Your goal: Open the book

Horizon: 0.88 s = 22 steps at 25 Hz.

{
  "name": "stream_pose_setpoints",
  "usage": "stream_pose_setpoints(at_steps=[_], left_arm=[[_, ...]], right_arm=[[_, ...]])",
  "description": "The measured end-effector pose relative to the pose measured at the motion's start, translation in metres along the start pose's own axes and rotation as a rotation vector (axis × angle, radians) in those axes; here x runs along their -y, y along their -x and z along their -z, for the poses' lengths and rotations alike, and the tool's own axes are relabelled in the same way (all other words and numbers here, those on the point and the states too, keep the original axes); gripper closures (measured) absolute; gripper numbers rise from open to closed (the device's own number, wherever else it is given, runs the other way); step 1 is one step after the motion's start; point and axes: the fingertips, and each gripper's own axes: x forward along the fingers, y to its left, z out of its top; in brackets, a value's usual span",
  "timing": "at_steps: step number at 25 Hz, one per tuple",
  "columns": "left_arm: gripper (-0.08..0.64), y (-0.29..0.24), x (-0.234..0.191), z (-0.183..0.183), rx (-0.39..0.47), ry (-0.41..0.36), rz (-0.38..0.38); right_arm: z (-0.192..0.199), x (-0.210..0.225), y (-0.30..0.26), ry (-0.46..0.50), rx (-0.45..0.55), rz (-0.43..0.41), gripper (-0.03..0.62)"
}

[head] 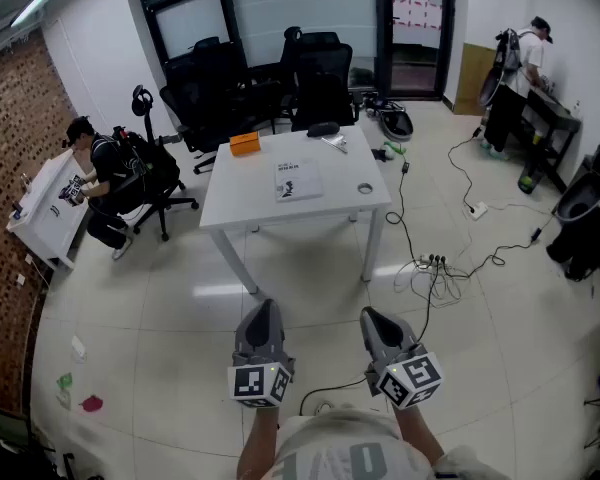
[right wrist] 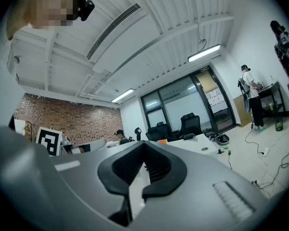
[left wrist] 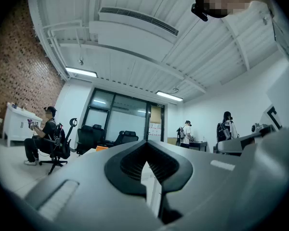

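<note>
A closed white book (head: 298, 180) lies flat near the middle of the white table (head: 240, 198), well ahead of both grippers in the head view. My left gripper (head: 261, 320) and right gripper (head: 373, 322) hang side by side over the floor, short of the table's near edge. Both are shut with nothing between their jaws. In the left gripper view the gripper (left wrist: 145, 163) points level towards the table. The right gripper (right wrist: 143, 165) does the same in its own view. The book is hidden behind the jaws in both gripper views.
On the table are an orange box (head: 244, 144), a dark case (head: 323, 128) and a small round object (head: 366, 188). Black office chairs (head: 310, 78) stand behind it. A person (head: 108, 183) sits at left, another (head: 515, 78) stands at back right. Cables (head: 440, 263) trail right of the table.
</note>
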Motion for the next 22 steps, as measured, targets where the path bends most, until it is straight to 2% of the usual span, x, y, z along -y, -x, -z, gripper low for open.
stream_pose_setpoints(at_steps=[8,13,22], left_arm=[[0.545,-0.007,0.009,0.008,-0.004,0.005,0.009],[0.545,-0.005,0.016,0.013,-0.016,-0.008,0.025],[0.545,0.0,0.004,0.015,-0.016,0.013,-0.019]], right_arm=[[-0.009,0.006,0.007,0.001,0.07,0.004,0.592],[-0.002,0.005,0.007,0.007,0.033,-0.011,0.592],[0.01,0.007,0.006,-0.021,-0.004,-0.021,0.591]])
